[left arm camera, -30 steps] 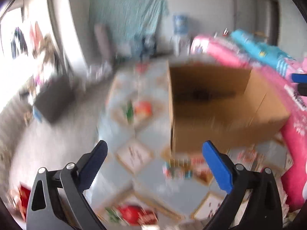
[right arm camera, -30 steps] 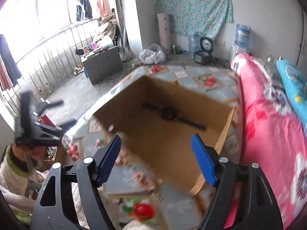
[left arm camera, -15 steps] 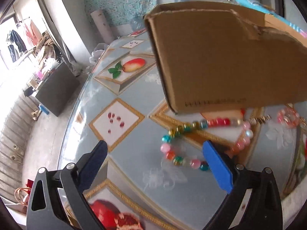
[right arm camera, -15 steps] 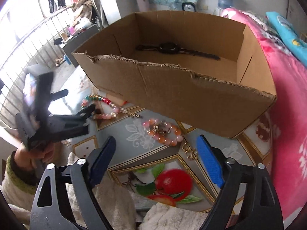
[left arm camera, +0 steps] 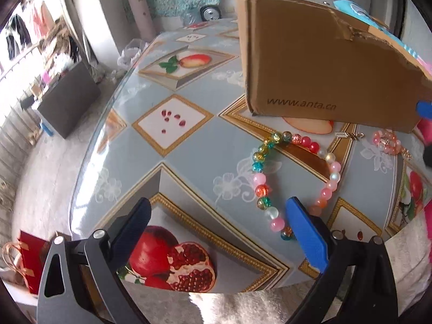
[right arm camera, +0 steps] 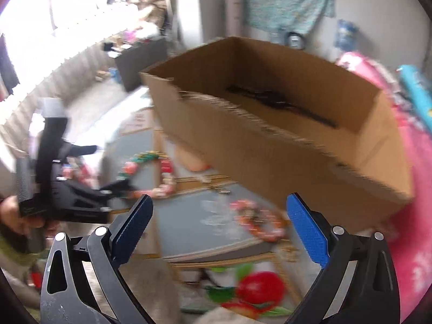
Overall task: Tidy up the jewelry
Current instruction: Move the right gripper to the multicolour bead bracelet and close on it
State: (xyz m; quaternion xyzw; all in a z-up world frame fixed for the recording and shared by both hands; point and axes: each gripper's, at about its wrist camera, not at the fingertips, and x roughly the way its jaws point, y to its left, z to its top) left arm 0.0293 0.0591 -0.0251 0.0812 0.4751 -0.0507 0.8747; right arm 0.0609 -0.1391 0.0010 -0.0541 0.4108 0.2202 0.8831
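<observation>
Left wrist view, sharp: the outer wall of the cardboard box (left arm camera: 318, 62), printed with a web address, filled the upper right of the frame, its inside hidden. Below it, on the fruit-patterned table (left arm camera: 172, 162), the multicoloured bead bracelet (left arm camera: 294, 181) lay flat as an open loop in the lower right, its long axis running from the box's lower edge toward the bottom of the frame. A smaller pink bead bracelet (left arm camera: 386, 141) lay at the right edge, just beside the box and apart from the larger loop.

Right wrist view, blurred: the box (right arm camera: 283, 140) appeared from above, open, with a dark wristwatch (right arm camera: 280, 102) stretched out on its floor, its strap running from centre toward the right of the frame. The pink bracelet (right arm camera: 259, 221) lay at lower centre, the multicoloured one (right arm camera: 151, 172) at centre left.

The left hand-held gripper (left arm camera: 216, 213) had its jaws spread wide and gripped nothing; its right finger overlapped the near end of the multicoloured loop, contact not determinable. In the right wrist view it appeared at the left (right arm camera: 113, 191), carried by a hand (right arm camera: 16, 216). The right hand-held gripper (right arm camera: 218, 210) was opening, near full spread, with nothing between the jaws.
</observation>
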